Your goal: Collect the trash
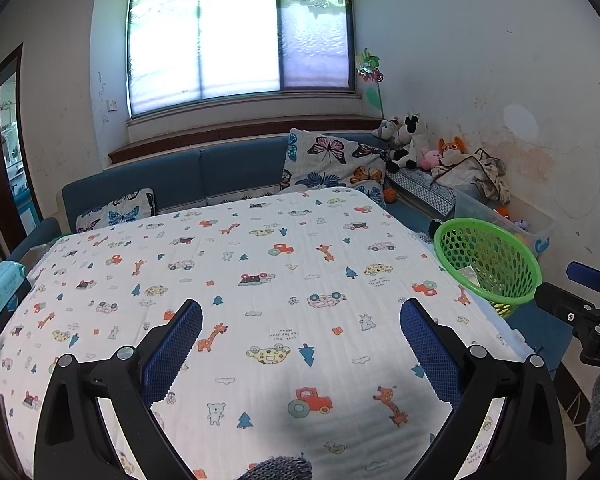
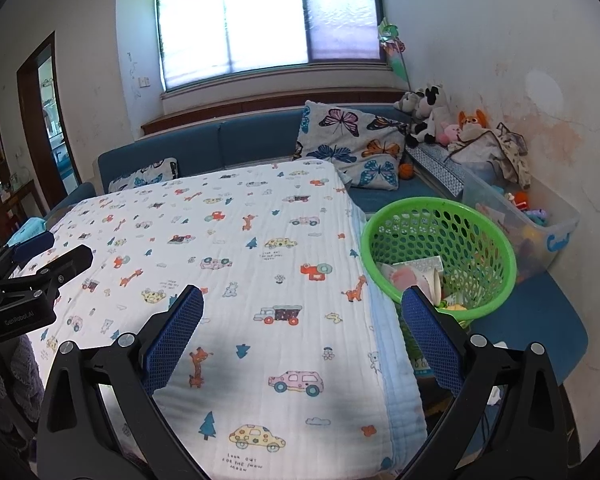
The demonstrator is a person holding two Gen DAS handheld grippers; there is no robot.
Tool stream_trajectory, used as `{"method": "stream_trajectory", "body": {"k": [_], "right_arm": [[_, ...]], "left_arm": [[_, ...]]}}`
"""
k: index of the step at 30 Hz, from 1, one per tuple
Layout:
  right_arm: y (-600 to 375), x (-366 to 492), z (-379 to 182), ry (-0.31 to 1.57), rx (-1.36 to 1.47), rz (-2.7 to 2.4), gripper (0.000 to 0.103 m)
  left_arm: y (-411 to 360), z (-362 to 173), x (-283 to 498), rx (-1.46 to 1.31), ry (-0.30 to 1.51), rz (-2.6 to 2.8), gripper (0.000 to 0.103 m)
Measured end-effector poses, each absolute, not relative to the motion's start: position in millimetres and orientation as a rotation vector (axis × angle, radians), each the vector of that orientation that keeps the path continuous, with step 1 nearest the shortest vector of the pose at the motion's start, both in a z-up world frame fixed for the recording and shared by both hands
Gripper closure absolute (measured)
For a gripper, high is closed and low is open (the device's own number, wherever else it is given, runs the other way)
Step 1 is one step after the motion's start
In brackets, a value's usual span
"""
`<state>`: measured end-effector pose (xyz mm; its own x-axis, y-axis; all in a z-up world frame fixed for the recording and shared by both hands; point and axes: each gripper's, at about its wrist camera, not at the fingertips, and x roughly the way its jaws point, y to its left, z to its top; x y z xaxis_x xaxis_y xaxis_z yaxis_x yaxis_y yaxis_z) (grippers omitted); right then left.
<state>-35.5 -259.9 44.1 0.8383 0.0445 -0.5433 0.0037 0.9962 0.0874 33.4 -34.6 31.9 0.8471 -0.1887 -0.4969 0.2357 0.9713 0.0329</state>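
A white blanket (image 1: 260, 280) printed with cars, giraffes and small trees fills the centre of both views, spread flat over a raised surface, with a blue sofa (image 1: 180, 172) running behind it under a wide window (image 1: 240, 36) at the top of the frame. Two butterfly-patterned cushions (image 2: 352, 144) lean on the sofa, the larger one right of centre, and a heap of plush toys (image 2: 432, 116) sits in the upper right corner beside a clear plastic bin (image 2: 540, 232). A green perforated basket (image 2: 496, 236) stands just off the blanket's right edge, at the right of both frames; inside it lie the collected trash (image 2: 416, 276): crumpled paper, a paper cup and wrappers. A light-blue wet-wipes pack (image 1: 2, 284) lies at the far left edge of the left wrist view. The left gripper (image 1: 300, 320) hangs over the blanket at bottom centre, jaws spread wide with nothing between the blue pads. The right gripper (image 2: 302, 308) is likewise wide apart and empty, its right finger in front of the basket rim.
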Motion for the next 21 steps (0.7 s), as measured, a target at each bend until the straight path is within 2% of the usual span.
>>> {"method": "stream_trajectory", "body": {"k": [21], "right_arm": [[-257.0,-36.3,45.0,0.576,0.085,0.025,0.005]], "left_arm": [[-31.4,31.7,31.1,0.087,0.517,-0.219,0.007]]}}
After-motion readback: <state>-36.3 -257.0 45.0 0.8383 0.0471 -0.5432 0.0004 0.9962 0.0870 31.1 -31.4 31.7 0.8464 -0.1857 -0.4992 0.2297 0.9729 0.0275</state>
